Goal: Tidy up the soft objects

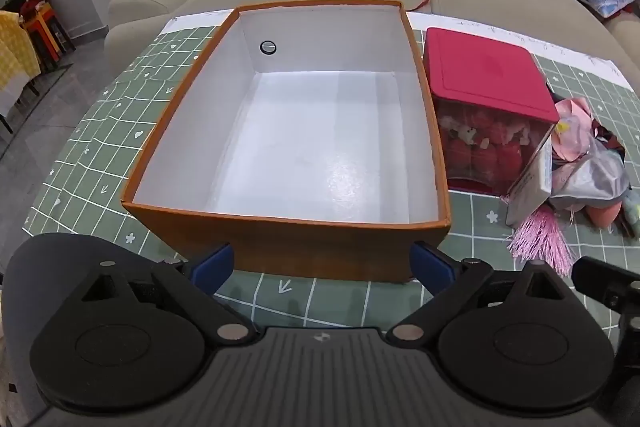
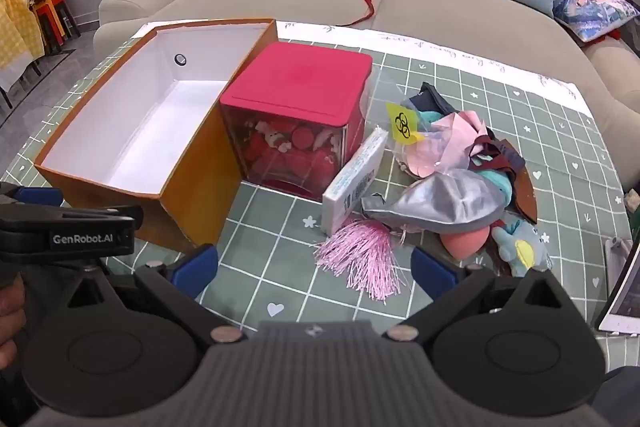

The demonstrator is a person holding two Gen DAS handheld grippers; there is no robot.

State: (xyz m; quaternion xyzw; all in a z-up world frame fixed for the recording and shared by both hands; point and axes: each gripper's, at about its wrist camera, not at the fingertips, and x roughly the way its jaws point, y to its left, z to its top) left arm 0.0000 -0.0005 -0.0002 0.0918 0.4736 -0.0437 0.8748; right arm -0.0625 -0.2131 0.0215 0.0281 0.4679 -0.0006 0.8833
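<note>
From the left wrist view, the left gripper (image 1: 322, 267) hovers just in front of the near wall of an orange box (image 1: 280, 247), its blue fingers spread wide with nothing between them. The box stands on a green checked table cloth (image 1: 100, 155) and its white inside is bare, so by the look of it no soft thing has been put away yet. Just to the right of the box, close against its side, stands a clear cube with a red lid (image 1: 484, 75), red plush shapes showing through its wall. Beyond that lies the edge of the pile of soft things (image 1: 588, 167), with a pink tassel (image 1: 540, 243) nearest the camera.

From the right wrist view, the right gripper (image 2: 314, 269) is also wide open and holds nothing. It hangs near the table, with the pink tassel lying just ahead between its fingers. Behind the tassel sits the pile: a silver balloon (image 2: 436, 203), a pink sponge (image 2: 466, 241), a small blue plush toy (image 2: 516, 247), pink and dark cloth scraps (image 2: 460, 135) and a yellow tag (image 2: 402, 125). A white packet (image 2: 354, 183) leans beside the cube. The whole pile seems still to be sorted, so the task looks to be at its very start.
</note>
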